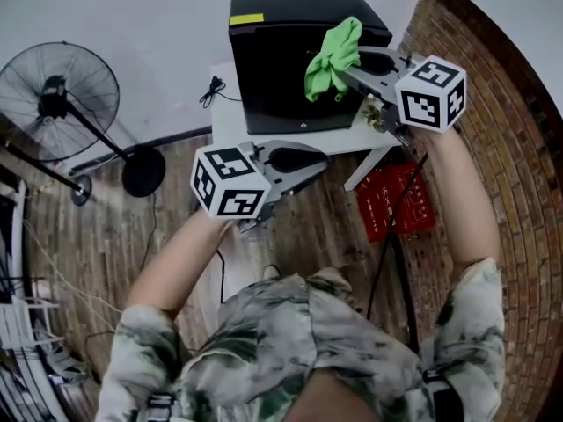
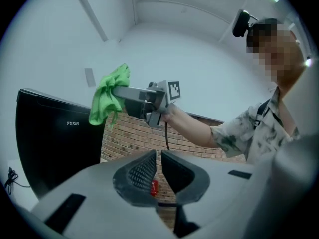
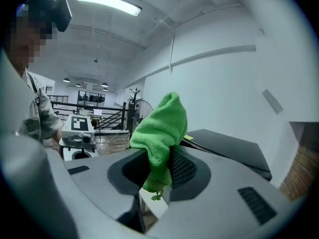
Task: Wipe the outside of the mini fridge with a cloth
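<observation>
Standing on a white table (image 1: 230, 123) by the far wall, a black mini fridge (image 1: 281, 69) is facing the person. Hanging just over its near right top edge is a green cloth (image 1: 332, 57), which the right gripper (image 1: 347, 70) is pinching between its jaws. Nearer and to the left, the left gripper (image 1: 322, 161) is hovering empty, jaws narrowed to a slit. A pedestal fan (image 1: 57, 99) is standing far left.
</observation>
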The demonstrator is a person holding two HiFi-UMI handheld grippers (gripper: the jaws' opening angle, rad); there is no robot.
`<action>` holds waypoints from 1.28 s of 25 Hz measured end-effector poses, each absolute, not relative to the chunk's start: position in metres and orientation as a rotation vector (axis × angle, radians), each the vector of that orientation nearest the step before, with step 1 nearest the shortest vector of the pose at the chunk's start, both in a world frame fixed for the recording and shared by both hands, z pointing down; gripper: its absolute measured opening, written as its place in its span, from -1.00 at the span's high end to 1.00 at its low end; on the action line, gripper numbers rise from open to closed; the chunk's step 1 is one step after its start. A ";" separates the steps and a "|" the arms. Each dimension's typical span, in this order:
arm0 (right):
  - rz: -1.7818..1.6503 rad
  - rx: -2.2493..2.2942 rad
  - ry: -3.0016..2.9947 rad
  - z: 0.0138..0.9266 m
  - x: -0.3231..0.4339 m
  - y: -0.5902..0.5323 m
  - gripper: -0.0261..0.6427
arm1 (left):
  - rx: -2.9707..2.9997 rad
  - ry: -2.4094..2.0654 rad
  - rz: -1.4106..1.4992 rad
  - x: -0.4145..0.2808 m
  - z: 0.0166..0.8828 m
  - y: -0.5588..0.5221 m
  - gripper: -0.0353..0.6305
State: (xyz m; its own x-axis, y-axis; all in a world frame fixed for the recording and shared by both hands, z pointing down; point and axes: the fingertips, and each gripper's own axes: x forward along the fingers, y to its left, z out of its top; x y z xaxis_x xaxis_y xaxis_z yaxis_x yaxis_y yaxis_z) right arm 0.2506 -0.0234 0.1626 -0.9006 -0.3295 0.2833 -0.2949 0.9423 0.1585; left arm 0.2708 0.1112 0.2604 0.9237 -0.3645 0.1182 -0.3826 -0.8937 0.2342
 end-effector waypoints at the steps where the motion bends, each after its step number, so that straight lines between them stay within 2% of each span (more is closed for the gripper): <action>1: -0.169 0.456 -2.786 0.160 0.242 -0.031 0.61 | 2.830 -0.553 0.100 0.269 0.261 0.106 0.80; 13: -0.320 0.317 -2.747 0.114 0.151 -0.148 0.61 | 2.834 -0.522 0.065 0.273 0.235 0.024 0.80; 23: -0.411 0.121 -2.630 0.143 0.057 -0.217 0.61 | 2.816 -0.595 0.090 0.302 0.225 -0.058 0.80; 27: -0.448 0.078 -2.531 0.170 0.058 -0.233 0.61 | 2.802 -0.641 0.060 0.315 0.224 -0.083 0.80; 32: -0.446 0.120 -2.453 0.186 0.105 -0.272 0.61 | 2.804 -0.629 0.020 0.332 0.224 -0.108 0.80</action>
State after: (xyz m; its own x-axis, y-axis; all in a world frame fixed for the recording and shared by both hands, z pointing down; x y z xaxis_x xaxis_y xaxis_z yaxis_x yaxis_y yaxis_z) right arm 0.1045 -0.2720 0.1859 -0.7948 -0.1926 0.5755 0.0221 0.9385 0.3447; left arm 0.3318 -0.1077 0.2239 0.9059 -0.4174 0.0716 -0.4212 -0.8702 0.2556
